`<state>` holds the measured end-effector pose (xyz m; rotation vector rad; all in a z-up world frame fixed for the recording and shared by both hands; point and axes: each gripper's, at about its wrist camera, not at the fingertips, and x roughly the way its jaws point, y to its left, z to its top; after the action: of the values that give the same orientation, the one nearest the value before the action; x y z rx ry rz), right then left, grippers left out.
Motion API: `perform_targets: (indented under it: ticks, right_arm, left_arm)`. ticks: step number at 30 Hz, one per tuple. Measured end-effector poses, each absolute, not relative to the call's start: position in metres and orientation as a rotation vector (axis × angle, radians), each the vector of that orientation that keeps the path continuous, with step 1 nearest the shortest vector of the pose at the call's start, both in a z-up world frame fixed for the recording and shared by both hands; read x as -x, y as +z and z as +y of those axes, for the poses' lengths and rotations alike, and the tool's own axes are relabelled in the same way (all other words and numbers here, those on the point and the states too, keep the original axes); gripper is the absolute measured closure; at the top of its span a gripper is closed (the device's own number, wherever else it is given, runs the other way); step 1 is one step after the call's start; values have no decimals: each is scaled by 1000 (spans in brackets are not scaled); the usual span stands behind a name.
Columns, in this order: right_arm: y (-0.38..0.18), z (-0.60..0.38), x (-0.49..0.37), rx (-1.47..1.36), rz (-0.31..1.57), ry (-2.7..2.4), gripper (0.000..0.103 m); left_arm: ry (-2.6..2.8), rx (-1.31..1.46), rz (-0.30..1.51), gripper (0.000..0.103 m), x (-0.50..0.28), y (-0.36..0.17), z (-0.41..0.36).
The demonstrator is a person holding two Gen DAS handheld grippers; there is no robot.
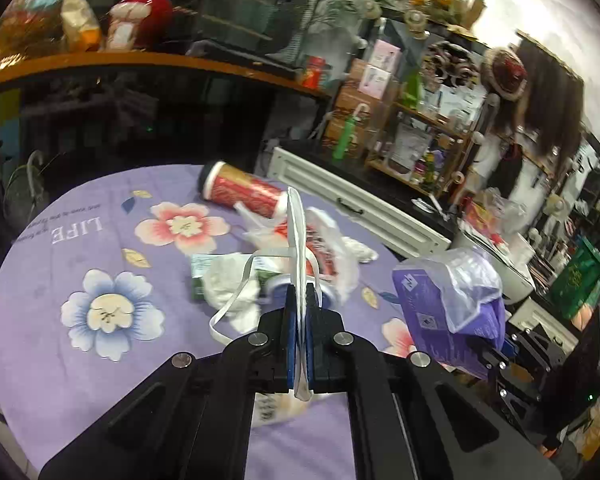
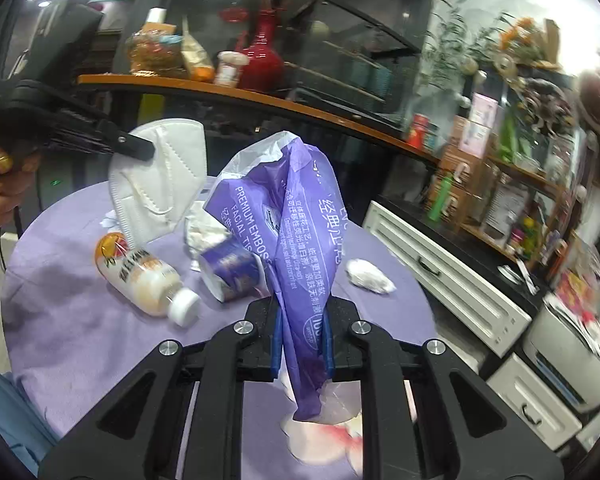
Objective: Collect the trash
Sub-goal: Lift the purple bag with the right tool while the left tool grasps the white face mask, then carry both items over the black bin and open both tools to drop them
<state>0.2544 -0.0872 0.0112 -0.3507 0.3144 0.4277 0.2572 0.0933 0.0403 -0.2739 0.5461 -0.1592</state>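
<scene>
- Clearly, the left gripper [image 1: 299, 300] had its fingers clamped on a white face mask [image 2: 160, 176], lifted above the table [image 1: 60, 380].
- Meanwhile, the right gripper [image 2: 302, 328] pinched a purple tissue wrapper [image 2: 300, 216].

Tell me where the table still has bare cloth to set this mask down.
Bare cloth lies on the table's near-left side, around the blue printed flower and the LIFE lettering. The middle is crowded: red canister, crumpled wrappers, bottle, purple cup. The tissue wad sits alone on the right, with bare cloth around it.
</scene>
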Motion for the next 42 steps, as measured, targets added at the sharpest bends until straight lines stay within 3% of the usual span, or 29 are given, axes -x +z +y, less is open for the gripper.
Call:
perform_targets:
  ticks: [11, 19, 30, 35, 42]
  right_arm:
    - [-21, -212, -250, 216, 463, 155, 87]
    - [-99, -281, -268, 76, 717, 39, 87]
    - [-191, -296, -301, -13, 913, 3, 86]
    - [-206, -300, -301, -16, 926, -30, 58]
    - [-180, -321, -279, -9, 860, -91, 54]
  left_arm:
    - [-416, 213, 515, 99, -255, 41, -27]
    - [-569, 149, 578, 99, -260, 16, -118]
    - [-596, 84, 702, 99, -267, -33, -163]
    - [-610, 44, 753, 99, -269, -52, -178]
    - [-634, -27, 785, 99, -270, -68, -201]
